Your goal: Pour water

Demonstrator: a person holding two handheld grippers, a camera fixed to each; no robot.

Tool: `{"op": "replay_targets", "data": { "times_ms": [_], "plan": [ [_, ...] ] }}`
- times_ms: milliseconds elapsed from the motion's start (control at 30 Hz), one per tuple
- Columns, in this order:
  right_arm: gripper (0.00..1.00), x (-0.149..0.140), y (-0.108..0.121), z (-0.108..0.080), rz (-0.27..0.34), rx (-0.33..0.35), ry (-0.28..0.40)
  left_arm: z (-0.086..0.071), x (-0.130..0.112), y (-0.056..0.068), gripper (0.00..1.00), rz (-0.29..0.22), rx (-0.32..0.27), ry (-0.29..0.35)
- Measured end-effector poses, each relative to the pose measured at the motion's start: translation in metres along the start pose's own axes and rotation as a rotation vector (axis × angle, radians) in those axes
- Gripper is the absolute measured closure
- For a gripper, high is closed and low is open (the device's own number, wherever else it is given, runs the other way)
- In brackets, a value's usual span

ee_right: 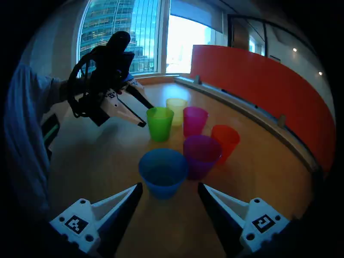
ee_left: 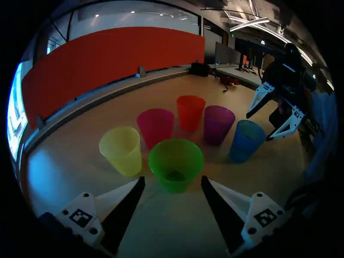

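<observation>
Hovering with fingers apart, the left gripper (ee_left: 172, 178) faces the green plastic cup (ee_left: 176, 161) and the right gripper (ee_right: 170, 185) faces the blue plastic cup (ee_right: 162, 170) on the wooden counter (ee_right: 107, 146); nothing is grasped, so pouring seems not begun.

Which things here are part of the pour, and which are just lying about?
Job, likely:
green cup, in front of the open left hand-held gripper
blue cup, in front of the open right hand-held gripper

Lying about:
yellow cup, pink cup, orange cup, purple cup
red partition
</observation>
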State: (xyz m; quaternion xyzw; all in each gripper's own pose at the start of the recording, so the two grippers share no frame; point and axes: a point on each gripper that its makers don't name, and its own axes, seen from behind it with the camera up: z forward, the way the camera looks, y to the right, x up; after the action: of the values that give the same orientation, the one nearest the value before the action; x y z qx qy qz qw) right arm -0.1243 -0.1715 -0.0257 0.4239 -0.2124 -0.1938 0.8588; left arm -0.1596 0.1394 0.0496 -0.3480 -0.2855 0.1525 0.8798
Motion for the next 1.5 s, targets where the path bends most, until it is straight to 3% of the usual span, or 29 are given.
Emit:
{"op": "replay_targets", "data": {
  "times_ms": [767, 1167, 1300, 1500],
  "plan": [
    [0.01, -0.003, 0.0, 0.014, 0.003, 0.017, -0.014, 0.032, 0.013, 0.0, 0.03, 0.011, -0.024, 0.011],
    [0.0, -0.003, -0.001, 0.015, 0.001, 0.022, -0.013, 0.037, 0.016, 0.003, 0.04, 0.011, -0.019, 0.02],
    [0.0, -0.002, 0.0, 0.014, -0.001, 0.02, -0.012, 0.037, 0.017, 0.002, 0.11, 0.007, -0.013, 0.028],
    [0.0, -0.003, -0.001, 0.015, -0.001, 0.02, -0.01, 0.036, 0.017, 0.004, 0.13, 0.011, -0.014, 0.034]
  ]
}}
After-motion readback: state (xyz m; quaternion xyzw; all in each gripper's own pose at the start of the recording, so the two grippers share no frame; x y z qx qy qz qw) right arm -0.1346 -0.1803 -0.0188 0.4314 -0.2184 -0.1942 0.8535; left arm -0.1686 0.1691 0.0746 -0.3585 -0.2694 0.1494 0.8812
